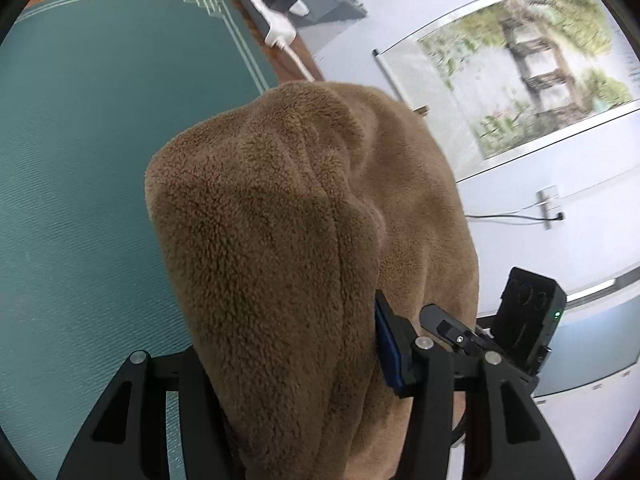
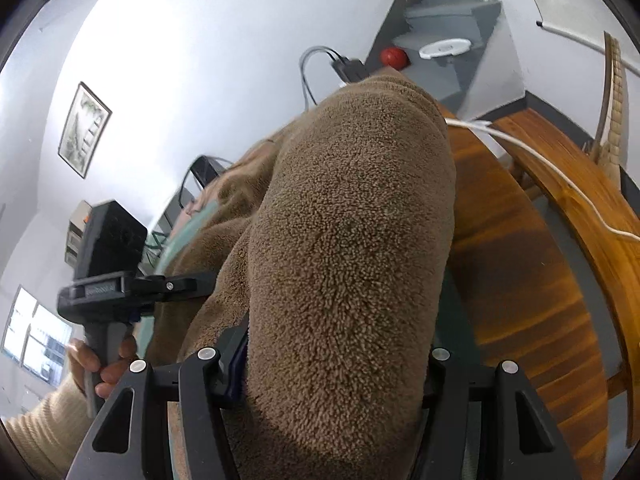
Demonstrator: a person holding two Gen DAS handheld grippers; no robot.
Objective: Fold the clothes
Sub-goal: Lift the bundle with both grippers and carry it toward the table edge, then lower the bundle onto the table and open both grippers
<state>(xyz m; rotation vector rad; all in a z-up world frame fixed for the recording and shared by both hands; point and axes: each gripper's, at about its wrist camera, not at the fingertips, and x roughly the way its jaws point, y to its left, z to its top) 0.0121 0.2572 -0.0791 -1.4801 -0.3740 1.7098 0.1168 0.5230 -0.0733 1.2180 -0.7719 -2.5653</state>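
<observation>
Fleece, brown and thick, fills the space between both pairs of jaws. The left gripper (image 1: 296, 364) is clamped on a bunched fold of the brown fleece garment (image 1: 304, 216), its blue pad pressed into the pile on the right side, and the right gripper (image 2: 320, 368) is closed on another bunched part of the same garment (image 2: 344, 240). Each bite takes in a fat roll of cloth, probably because a pile this deep would slip out of a thin pinch.

From the jaws outward, the fleece rises in a hump ahead of each camera and drapes away, so I judge that it is held up off the surface between the two hands, ready to be spread or doubled over. In the right wrist view the person's hand (image 2: 100, 364) grips the handle of the other tool, just beside the hanging cloth on the left.

Beneath and to the left lies the green mat (image 1: 80, 160), the likely spot for laying the garment flat. Its far edge meets the wooden table (image 2: 520, 260), where a white power strip (image 1: 276, 20) sits at the far end, well apart from the cloth. A landscape scroll (image 1: 520, 68) hangs on the wall to the right.
</observation>
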